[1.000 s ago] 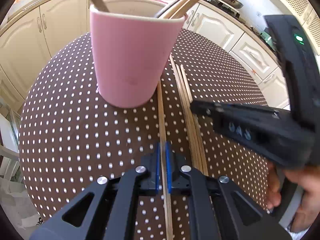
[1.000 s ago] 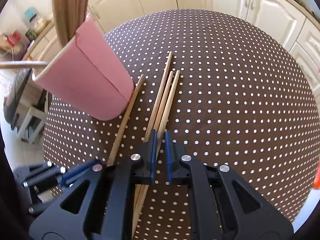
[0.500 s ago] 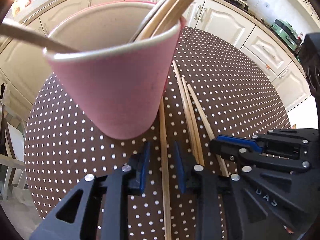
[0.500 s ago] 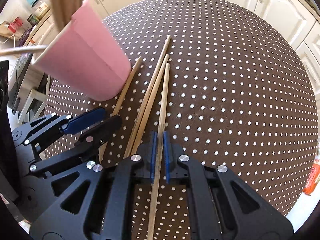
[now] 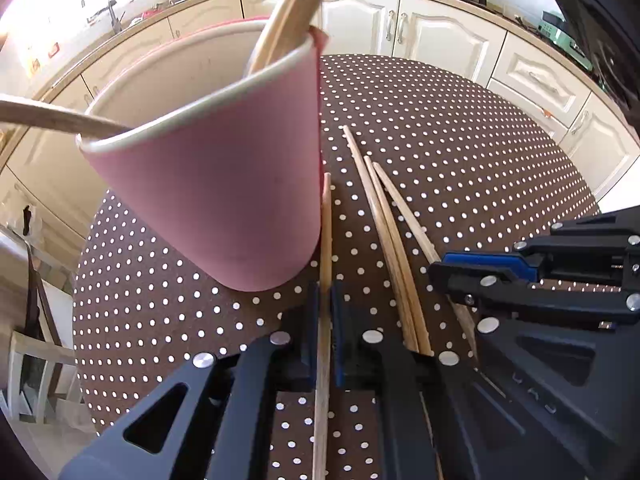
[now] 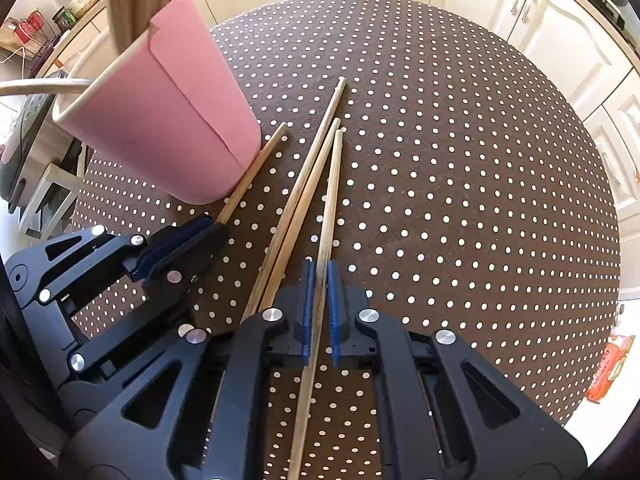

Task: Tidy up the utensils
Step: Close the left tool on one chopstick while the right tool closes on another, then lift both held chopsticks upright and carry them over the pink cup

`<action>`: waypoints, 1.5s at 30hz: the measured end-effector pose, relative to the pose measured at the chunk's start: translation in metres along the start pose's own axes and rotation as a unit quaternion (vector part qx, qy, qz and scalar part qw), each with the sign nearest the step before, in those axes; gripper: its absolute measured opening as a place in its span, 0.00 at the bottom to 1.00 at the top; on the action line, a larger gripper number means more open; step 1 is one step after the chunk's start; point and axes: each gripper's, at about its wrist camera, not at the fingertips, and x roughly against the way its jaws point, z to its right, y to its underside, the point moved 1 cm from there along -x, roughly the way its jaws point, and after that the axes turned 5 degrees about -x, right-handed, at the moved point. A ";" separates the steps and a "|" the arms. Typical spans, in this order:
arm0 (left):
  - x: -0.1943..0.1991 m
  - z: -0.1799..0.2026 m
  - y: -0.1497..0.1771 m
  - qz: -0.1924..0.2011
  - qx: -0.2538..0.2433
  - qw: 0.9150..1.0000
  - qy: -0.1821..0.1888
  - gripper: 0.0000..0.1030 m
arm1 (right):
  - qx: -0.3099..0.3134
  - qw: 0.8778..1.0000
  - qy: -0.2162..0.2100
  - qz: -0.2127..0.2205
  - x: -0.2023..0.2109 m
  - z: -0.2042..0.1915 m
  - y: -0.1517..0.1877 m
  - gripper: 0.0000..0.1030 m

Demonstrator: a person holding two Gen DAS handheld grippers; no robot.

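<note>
Now both grippers point down at a round table (image 6: 460, 160) covered with a brown cloth with white dots. On it stands a pink cup (image 5: 224, 184), and wooden utensils lean out over its rim. Four wooden chopsticks lie on the cloth beside the cup.

The left gripper (image 5: 325, 296) is clenched on one chopstick (image 5: 326, 220). This stick lies just beside the base of the cup, and its far end goes close along the wall of the cup. In the right wrist view the same stick (image 6: 256, 168) comes out from the blue pads of the left gripper (image 6: 212, 228) and runs up to the cup.

The right gripper (image 6: 319, 280) is clenched on another chopstick (image 6: 334, 184), the one most to the right of the group in that view. Its far tip points away toward the middle of the table.

Two chopsticks (image 6: 308, 176) lie free between the two held ones, close together, touching along part of their length. They are a little apart from the cup.

Cream kitchen cabinets (image 5: 440, 28) stand behind the table.
</note>
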 end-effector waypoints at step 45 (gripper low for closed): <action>0.218 -0.018 0.032 0.506 0.137 0.852 -0.004 0.06 | 0.048 0.937 -0.110 0.328 0.217 -0.016 0.056 0.06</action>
